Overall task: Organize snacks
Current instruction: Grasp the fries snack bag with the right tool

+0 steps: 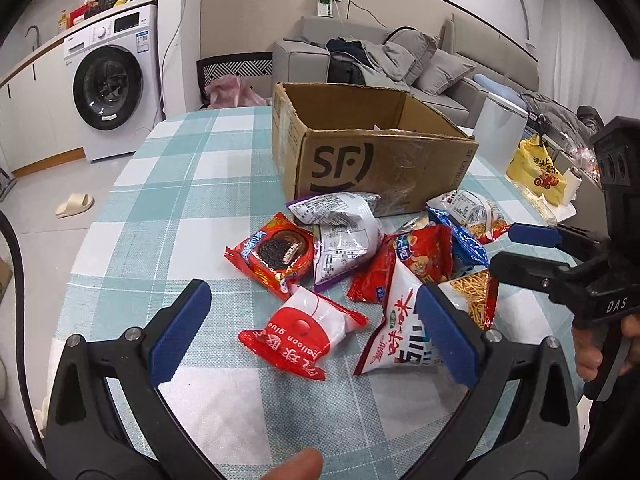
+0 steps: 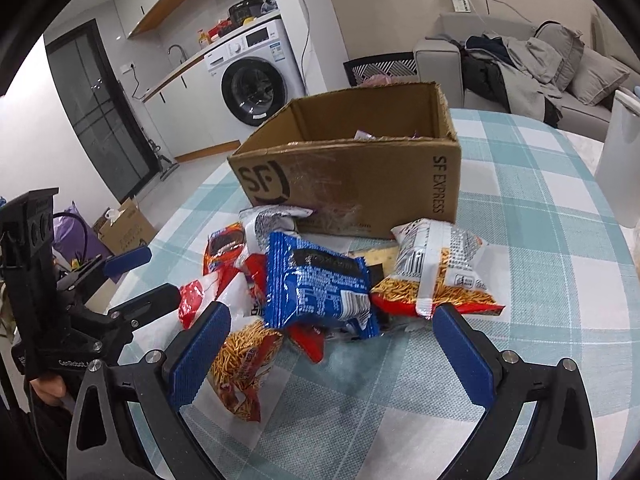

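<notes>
Several snack packets lie piled on the checked tablecloth before an open SF cardboard box [image 1: 360, 148] [image 2: 360, 176]. Nearest my left gripper [image 1: 316, 320] is a red and white "balloon glue" packet [image 1: 304, 332], with a red cookie packet [image 1: 276, 258] behind it. My left gripper is open and empty just above the near packets. My right gripper [image 2: 332, 332] is open and empty, straddling a blue packet [image 2: 320, 284], with noodle-stick packets on either side [image 2: 436, 272] [image 2: 244, 364]. Each gripper shows in the other's view [image 1: 560, 256] [image 2: 120, 280].
A white bin [image 2: 620, 160] stands at the table's right edge. A yellow bag [image 1: 536, 168] lies on the table at the right. Behind are a sofa [image 1: 420, 64], a washing machine [image 1: 112, 84] and a slipper [image 1: 74, 205] on the floor.
</notes>
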Motion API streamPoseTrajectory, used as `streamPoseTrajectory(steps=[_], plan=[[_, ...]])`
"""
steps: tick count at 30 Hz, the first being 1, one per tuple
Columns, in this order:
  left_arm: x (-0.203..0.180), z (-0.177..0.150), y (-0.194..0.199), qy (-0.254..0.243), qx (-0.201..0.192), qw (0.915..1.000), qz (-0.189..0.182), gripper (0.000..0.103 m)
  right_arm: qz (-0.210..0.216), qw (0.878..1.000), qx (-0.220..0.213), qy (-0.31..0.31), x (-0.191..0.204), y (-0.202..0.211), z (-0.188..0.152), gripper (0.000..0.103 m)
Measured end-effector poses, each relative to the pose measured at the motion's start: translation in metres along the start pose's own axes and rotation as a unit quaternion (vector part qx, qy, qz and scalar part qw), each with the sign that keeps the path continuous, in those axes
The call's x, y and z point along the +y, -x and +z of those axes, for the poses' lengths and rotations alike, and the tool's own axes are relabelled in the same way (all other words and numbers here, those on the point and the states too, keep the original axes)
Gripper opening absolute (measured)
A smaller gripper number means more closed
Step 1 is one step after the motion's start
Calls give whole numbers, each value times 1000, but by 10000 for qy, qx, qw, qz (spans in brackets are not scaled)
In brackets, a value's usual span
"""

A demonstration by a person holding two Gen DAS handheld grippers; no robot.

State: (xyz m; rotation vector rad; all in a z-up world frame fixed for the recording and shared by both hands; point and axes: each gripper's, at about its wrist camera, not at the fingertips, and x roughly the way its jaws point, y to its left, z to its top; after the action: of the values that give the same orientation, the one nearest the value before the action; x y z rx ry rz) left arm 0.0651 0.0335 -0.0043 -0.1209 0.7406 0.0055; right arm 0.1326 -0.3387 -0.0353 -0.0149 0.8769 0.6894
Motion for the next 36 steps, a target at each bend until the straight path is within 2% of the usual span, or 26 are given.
streamPoseTrajectory(steps=[8, 18, 20, 21, 29, 36], plan=[[-1, -3, -5, -24, 104, 9999, 29, 102, 346, 9984, 433, 130, 12, -15, -8, 103], [5, -3, -11, 25, 176, 9998, 50, 102, 670, 9949, 711, 245, 29, -35, -19, 101], [5, -4, -13, 1, 219, 9997, 69, 102, 668, 9951, 688, 240, 31, -39, -20, 91], [5, -5, -15, -22, 239, 9997, 102, 102, 659, 9951, 700, 243, 32, -40, -20, 89], [14, -6, -23, 78, 341, 9992, 210, 102, 938, 9925, 690, 365, 38, -33, -20, 75], [16, -6, -24, 65, 362, 9991, 210, 102, 1147, 9902, 758, 261, 43, -45, -25, 68]])
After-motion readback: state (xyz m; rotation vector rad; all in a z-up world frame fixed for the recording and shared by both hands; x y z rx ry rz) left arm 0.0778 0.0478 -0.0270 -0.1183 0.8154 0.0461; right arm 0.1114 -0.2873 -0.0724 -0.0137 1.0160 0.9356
